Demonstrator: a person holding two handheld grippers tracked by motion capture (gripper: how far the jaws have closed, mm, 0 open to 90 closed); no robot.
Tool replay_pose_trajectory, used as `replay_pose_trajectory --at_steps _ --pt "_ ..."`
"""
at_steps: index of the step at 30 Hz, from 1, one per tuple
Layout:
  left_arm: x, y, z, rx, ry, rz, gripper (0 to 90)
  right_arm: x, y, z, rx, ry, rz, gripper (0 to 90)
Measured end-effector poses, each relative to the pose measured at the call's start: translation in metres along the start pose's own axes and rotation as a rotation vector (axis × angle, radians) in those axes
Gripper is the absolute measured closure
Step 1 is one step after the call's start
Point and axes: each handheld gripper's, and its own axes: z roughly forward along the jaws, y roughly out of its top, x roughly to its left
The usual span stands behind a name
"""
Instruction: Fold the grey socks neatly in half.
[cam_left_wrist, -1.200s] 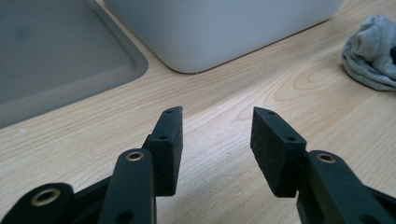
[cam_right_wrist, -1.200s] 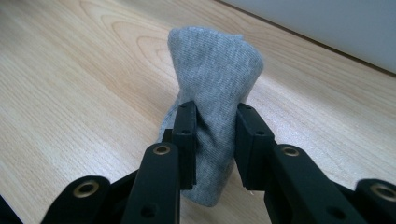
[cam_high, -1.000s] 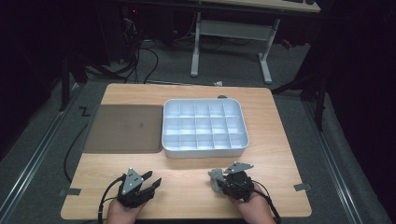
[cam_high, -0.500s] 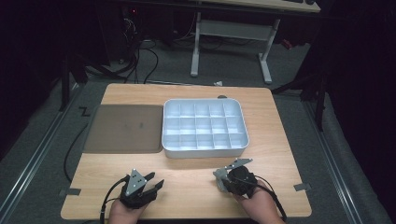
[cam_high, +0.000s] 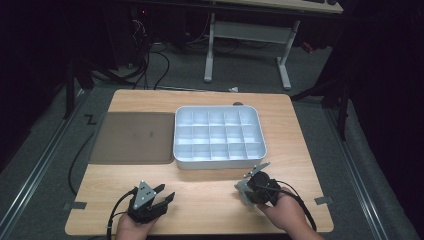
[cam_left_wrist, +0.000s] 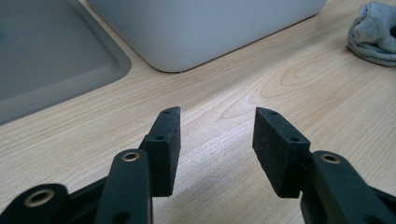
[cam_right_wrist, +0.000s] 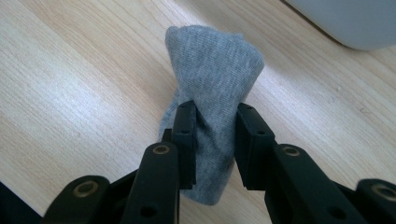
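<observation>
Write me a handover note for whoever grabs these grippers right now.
Right gripper: fingers shut on the grey sock, pinching it bunched, near the table's front right.
Left gripper: open, empty, low over the table at front left.
White compartment tray sits mid-table, its cells look empty; the grey flat tray lies beside it.
Done: sock gripped.
Left: probably carry it to a compartment and release.

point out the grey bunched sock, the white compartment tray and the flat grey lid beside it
grey bunched sock (cam_right_wrist: 212, 79), right gripper view, on its upper fabric above the jaws
white compartment tray (cam_high: 179, 150), high view, on its left rim
flat grey lid (cam_high: 132, 137), high view, on its middle
</observation>
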Motion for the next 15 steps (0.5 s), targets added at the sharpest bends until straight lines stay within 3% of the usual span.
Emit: replay_pose_trajectory --at_steps 15 --pt "0.005 0.000 0.000 -0.006 0.012 -0.008 50.3 -0.015 0.008 -0.017 0.040 -0.006 -0.004 74.2"
